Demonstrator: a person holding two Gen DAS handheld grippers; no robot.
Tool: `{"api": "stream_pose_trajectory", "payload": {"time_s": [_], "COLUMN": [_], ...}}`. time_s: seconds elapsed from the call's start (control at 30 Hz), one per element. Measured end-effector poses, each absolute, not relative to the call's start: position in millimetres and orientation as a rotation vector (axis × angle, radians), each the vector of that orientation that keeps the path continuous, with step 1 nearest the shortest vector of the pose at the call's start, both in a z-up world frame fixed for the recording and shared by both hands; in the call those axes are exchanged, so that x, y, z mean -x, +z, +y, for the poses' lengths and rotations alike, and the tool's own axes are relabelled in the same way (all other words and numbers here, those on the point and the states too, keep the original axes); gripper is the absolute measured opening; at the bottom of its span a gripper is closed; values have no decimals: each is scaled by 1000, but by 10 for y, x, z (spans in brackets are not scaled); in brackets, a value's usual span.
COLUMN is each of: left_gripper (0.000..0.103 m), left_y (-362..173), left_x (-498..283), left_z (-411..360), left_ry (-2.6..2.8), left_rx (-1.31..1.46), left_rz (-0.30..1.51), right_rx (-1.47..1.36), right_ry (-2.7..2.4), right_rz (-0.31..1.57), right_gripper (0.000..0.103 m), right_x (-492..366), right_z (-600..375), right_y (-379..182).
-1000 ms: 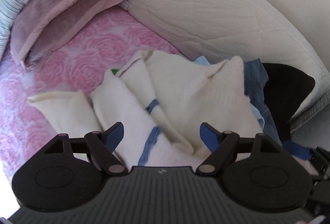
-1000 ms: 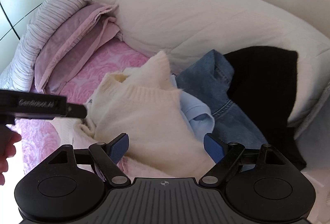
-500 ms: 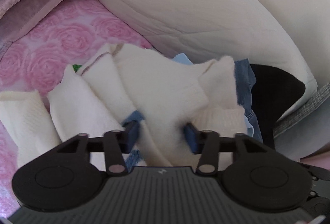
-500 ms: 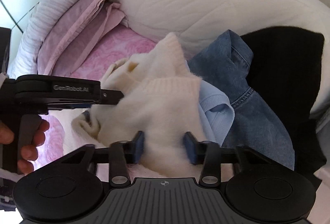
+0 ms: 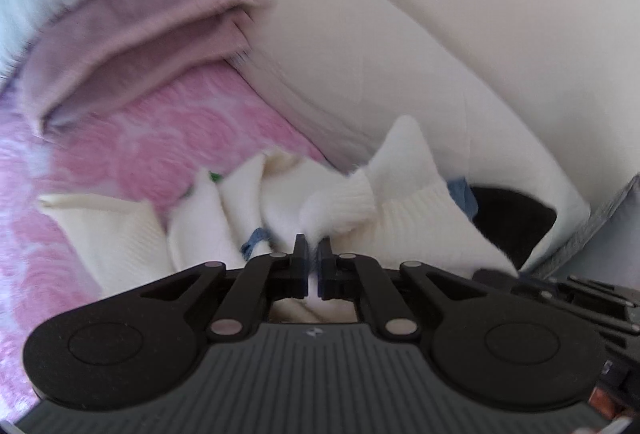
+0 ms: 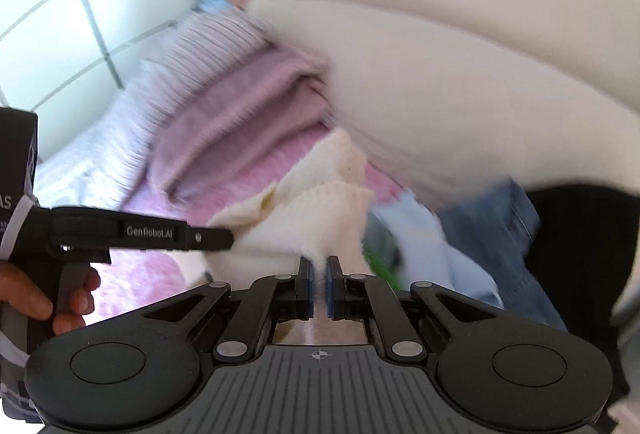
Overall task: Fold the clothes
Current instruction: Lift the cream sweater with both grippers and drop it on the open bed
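A cream knit sweater (image 5: 360, 202) lies bunched on the pink rose bedspread (image 5: 160, 146). My left gripper (image 5: 313, 248) is shut on a fold of the sweater near its ribbed hem. In the right wrist view the same sweater (image 6: 320, 210) rises from the bed, and my right gripper (image 6: 318, 268) is shut on its hem. The left gripper's body (image 6: 140, 234) shows at the left of that view, held by a hand. Both views are motion-blurred.
A blue denim garment (image 6: 500, 234), a light blue garment (image 6: 432, 246) and a black garment (image 6: 584, 234) lie to the right. Mauve folded bedding (image 5: 140, 42) and a striped pillow (image 6: 192, 74) sit at the head. A cream padded wall (image 5: 400, 54) runs behind.
Both grippers went from open to shut on the cream sweater. They now lift it, and the sweater has pulled up off the pile of other clothes.
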State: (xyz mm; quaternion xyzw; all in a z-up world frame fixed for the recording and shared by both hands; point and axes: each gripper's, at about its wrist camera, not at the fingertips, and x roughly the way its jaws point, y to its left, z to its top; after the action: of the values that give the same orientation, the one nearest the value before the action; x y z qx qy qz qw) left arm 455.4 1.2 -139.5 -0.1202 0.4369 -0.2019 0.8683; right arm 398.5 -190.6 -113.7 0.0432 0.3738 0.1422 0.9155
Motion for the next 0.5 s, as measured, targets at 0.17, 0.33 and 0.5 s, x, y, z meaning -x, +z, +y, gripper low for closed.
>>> {"api": "stream_pose_trajectory", "payload": {"time_s": [0.17,0.33,0.5], "left_gripper": [1,1,1], "left_y": [-953,-480,79], "left_x": [-4072,-3418,-2568], "left_z": [598,1367,2166], "left_ry": [-326,-183,-27], "left_rx": [306,384,413], "left_rz": [784,641,461], "right_rx": [-46,-28,-19], "right_ry": [438,633,838], "right_rz": [634,526,403], "right_gripper": [4,4,3], "right_x": [-3750,-3422,-2964], "right_z": [-1490,-895,-117], "right_y": [-790,-441,-50]}}
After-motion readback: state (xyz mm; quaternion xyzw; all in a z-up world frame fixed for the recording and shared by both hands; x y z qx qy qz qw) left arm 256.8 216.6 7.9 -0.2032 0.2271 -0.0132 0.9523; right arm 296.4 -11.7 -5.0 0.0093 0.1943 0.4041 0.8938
